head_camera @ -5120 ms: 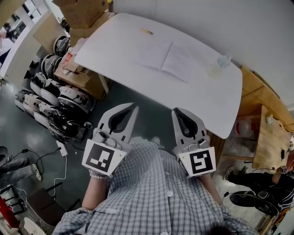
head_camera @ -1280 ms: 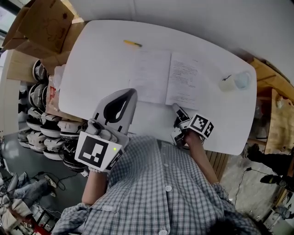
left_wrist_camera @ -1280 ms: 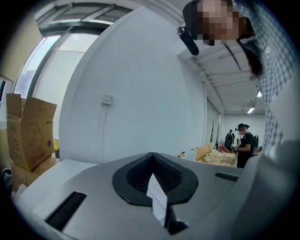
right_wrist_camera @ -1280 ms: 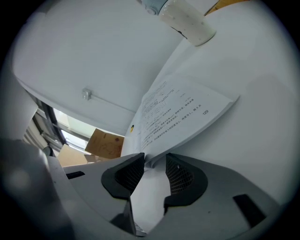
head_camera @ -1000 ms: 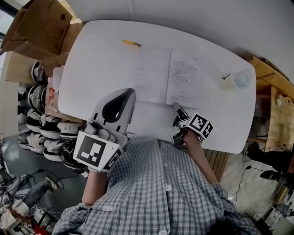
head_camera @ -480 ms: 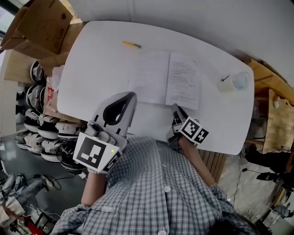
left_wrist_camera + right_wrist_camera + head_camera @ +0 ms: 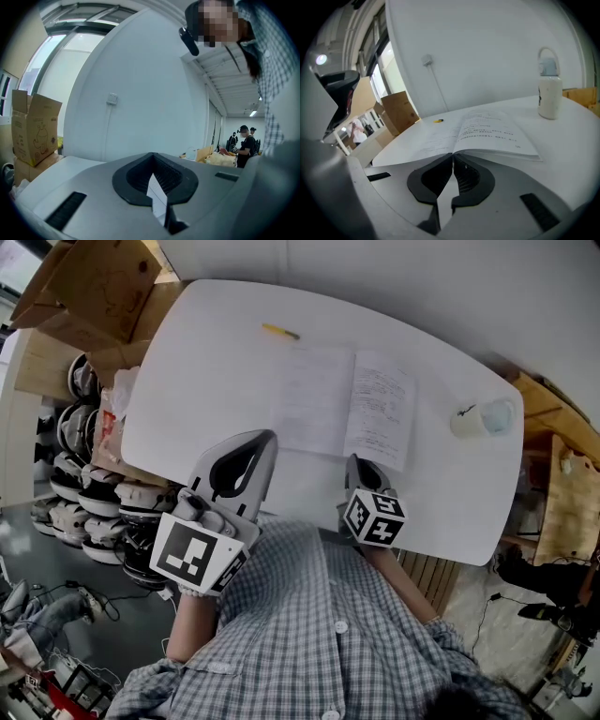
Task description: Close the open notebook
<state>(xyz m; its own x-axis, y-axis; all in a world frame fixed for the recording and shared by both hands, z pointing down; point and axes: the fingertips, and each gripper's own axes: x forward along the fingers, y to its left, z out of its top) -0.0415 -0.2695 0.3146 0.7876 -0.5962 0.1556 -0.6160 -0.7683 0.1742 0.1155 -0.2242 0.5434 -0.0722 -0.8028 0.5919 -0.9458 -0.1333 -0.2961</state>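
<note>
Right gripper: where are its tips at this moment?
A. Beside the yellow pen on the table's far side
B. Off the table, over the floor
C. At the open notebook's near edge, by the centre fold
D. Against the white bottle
C: the right gripper view shows the right gripper, jaws together, pointing straight at the near end of the notebook's centre fold, low over the table. Contact cannot be told.
</note>
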